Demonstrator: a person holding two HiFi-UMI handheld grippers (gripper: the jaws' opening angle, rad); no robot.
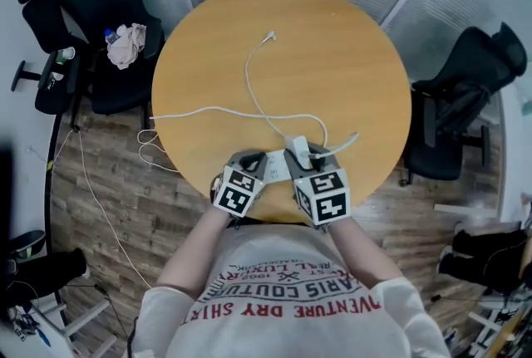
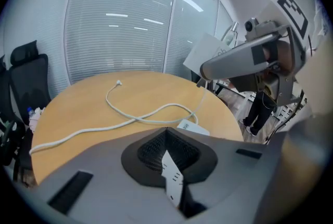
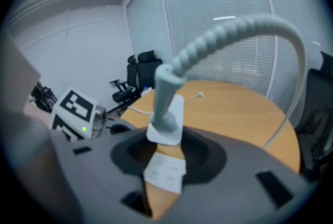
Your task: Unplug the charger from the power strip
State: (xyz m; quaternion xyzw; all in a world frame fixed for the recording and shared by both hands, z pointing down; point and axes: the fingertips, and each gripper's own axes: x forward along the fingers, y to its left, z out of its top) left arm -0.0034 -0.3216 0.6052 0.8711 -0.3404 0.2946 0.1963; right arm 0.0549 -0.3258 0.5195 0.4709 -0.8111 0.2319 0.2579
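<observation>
At the near edge of the round wooden table (image 1: pixel 332 57), both grippers hold white plastic parts just above it. My left gripper (image 1: pixel 252 163) is shut on the thin edge of the white power strip (image 1: pixel 278 169), which shows edge-on between its jaws (image 2: pixel 173 179). My right gripper (image 1: pixel 301 157) is shut on the white charger block (image 3: pixel 167 116). A thick ribbed cord (image 3: pixel 229 33) arches up and right from that block. A thin white cable (image 1: pixel 249 86) loops across the table and ends in a small plug (image 1: pixel 270 36). I cannot tell whether charger and strip are still joined.
Black office chairs stand left (image 1: pixel 100 24) and right (image 1: pixel 465 107) of the table; the left one bears a cloth (image 1: pixel 126 45). A second white cord (image 1: pixel 179 114) runs off the table's left edge to the wooden floor. Blinds behind glass lie beyond the table.
</observation>
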